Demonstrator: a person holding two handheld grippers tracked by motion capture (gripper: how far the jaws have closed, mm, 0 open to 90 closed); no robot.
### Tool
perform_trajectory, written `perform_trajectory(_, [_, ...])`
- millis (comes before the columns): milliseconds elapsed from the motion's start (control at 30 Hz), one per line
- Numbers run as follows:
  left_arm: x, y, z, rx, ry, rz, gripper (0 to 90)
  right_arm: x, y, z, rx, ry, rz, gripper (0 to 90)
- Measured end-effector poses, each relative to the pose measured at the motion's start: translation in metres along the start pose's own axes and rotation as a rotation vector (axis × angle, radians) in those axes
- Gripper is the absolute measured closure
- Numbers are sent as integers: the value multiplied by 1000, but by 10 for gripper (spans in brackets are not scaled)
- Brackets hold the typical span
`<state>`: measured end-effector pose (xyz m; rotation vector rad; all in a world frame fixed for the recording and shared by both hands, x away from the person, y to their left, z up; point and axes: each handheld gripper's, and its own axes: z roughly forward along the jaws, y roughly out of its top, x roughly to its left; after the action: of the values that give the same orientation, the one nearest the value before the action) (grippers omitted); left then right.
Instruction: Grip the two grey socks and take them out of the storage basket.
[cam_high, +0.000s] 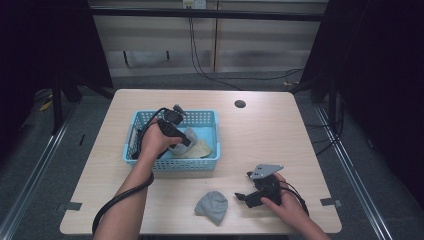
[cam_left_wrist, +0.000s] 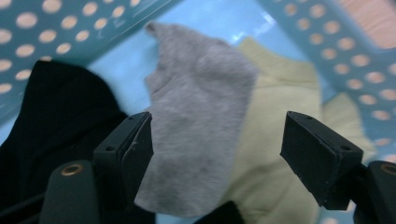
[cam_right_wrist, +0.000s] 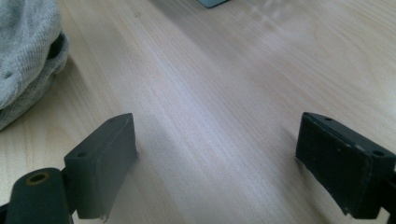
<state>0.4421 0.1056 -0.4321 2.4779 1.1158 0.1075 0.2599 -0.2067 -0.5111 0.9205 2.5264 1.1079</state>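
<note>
1. My left gripper (cam_left_wrist: 217, 154) hangs inside the blue basket (cam_high: 210, 163), jaws wide apart, gripping nothing.
2. Under it a grey sock (cam_left_wrist: 198, 121) lies over a pale yellow sock (cam_left_wrist: 275, 140), with a black cloth (cam_left_wrist: 56, 121) beside them.
3. My right gripper (cam_right_wrist: 217, 163) rests low over the table (cam_right_wrist: 233, 70), jaws spread, empty.
4. Just beside it a second grey sock (cam_high: 212, 206) lies crumpled on the wood.

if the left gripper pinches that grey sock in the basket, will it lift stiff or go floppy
Probably floppy: the grey sock is thin knit lying flat and creased over the yellow cloth, so it should drape from the pinch. Likely light too. It might drag that cloth along, since they overlap in the blue basket. The left gripper hangs open above it.
</note>
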Motion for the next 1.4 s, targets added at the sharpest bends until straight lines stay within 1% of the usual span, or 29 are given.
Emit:
perform_trajectory(33, [0,0,0,0,0,0,244,0,0,0,0,0,0,117])
perform_trajectory(67, [4,-4,4,3,9,-20,243,0,0,0,0,0,0,117])
perform_trajectory(100, [4,-4,4,3,9,-20,243,0,0,0,0,0,0,117])
perform_trajectory(133, [9,-7,8,9,13,-42,243,0,0,0,0,0,0,117])
perform_trajectory(200, [12,-9,9,15,15,-30,242,0,0,0,3,0,0,117])
perform_trajectory(300, [15,-12,15,16,4,-44,245,0,0,0,3,1,0,117])
perform_trajectory(333, [14,-12,16,25,8,-61,247,0,0,0,3,1,0,117])
perform_trajectory(367, [14,-12,16,25,8,-61,258,0,0,0,3,1,0,117])
perform_trajectory(400, [14,-11,16,35,7,-44,274,0,0,0,3,1,0,118])
perform_trajectory(467, [14,-11,16,36,6,-36,292,0,0,0,3,1,0,118])
perform_trajectory(500, [13,-11,17,44,2,-31,349,0,0,0,3,1,0,118])
perform_trajectory(533, [12,-11,19,75,13,-24,443,0,0,0,3,1,0,117])
perform_trajectory(567, [12,-11,19,75,13,-24,480,0,0,0,3,1,0,117])
perform_trajectory(600, [12,-12,20,86,15,-22,480,0,0,0,3,1,0,118])
perform_trajectory(667, [12,-12,21,99,9,-24,616,0,0,0,3,1,0,117])
perform_trajectory(700, [12,-12,21,105,6,-24,616,0,0,0,3,1,0,117])
perform_trajectory(733, [12,-11,20,122,-4,-17,683,0,0,0,3,1,0,117])
perform_trajectory(767, [11,-10,18,129,-2,-28,786,0,0,0,3,1,0,117])
perform_trajectory(800, [12,-10,17,132,0,-28,824,0,0,0,3,-1,0,117])
perform_trajectory(900, [11,-8,11,144,-7,-28,846,0,0,0,3,-1,0,117])
perform_trajectory(1033, [11,-6,-2,122,-13,-34,847,0,0,0,3,-1,0,118])
perform_trajectory(1067, [10,-6,-9,100,-24,-35,846,0,0,0,3,0,1,117])
perform_trajectory(1100, [10,-6,-9,100,-24,-35,846,0,0,0,3,0,1,117])
perform_trajectory(1133, [9,-4,-17,90,-28,-21,847,0,0,0,3,1,1,118])
perform_trajectory(1167, [9,-4,-17,90,-28,-21,847,0,0,0,3,1,1,118])
perform_trajectory(1200, [7,-1,-25,83,-37,-22,847,0,0,0,3,0,0,117])
perform_trajectory(1233, [7,-1,-25,83,-37,-22,847,0,0,0,3,0,0,117])
perform_trajectory(1267, [4,1,-32,77,-40,-12,847,0,0,0,3,0,0,118])
perform_trajectory(1400, [0,3,-40,84,-55,0,848,0,0,0,1,0,-3,117])
